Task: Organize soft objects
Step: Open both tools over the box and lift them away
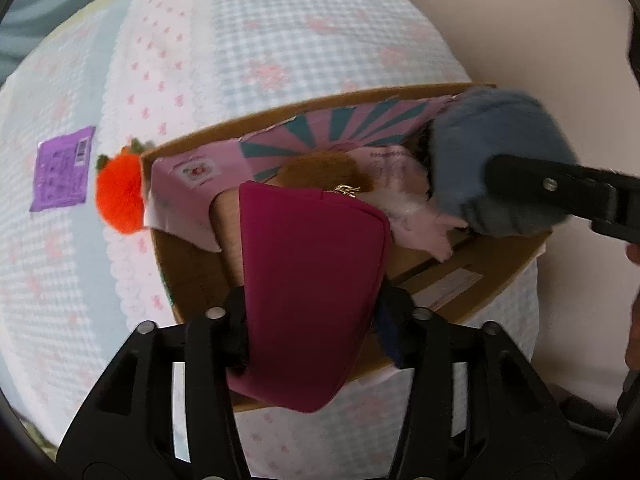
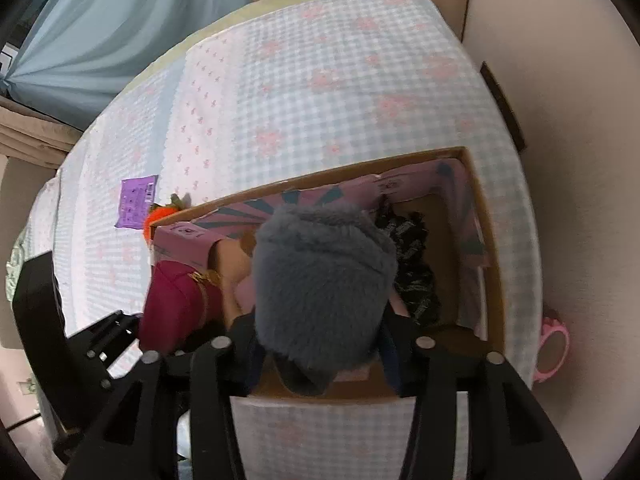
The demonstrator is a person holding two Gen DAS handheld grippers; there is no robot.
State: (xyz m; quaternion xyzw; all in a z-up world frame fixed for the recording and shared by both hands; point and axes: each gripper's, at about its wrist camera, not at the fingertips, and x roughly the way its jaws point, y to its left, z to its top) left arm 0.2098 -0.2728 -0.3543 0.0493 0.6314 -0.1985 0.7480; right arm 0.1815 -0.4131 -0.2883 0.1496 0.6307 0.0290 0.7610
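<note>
The left gripper has its jaws on either side of a magenta pouch, hanging over the near-left edge of the cardboard box. The right gripper straddles a grey-blue plush toy lowered into the box; whether either pair of pads presses cannot be told. The box sits on the gingham bedspread. An orange plush fruit lies just beside its far-left corner, a purple packet beyond.
</note>
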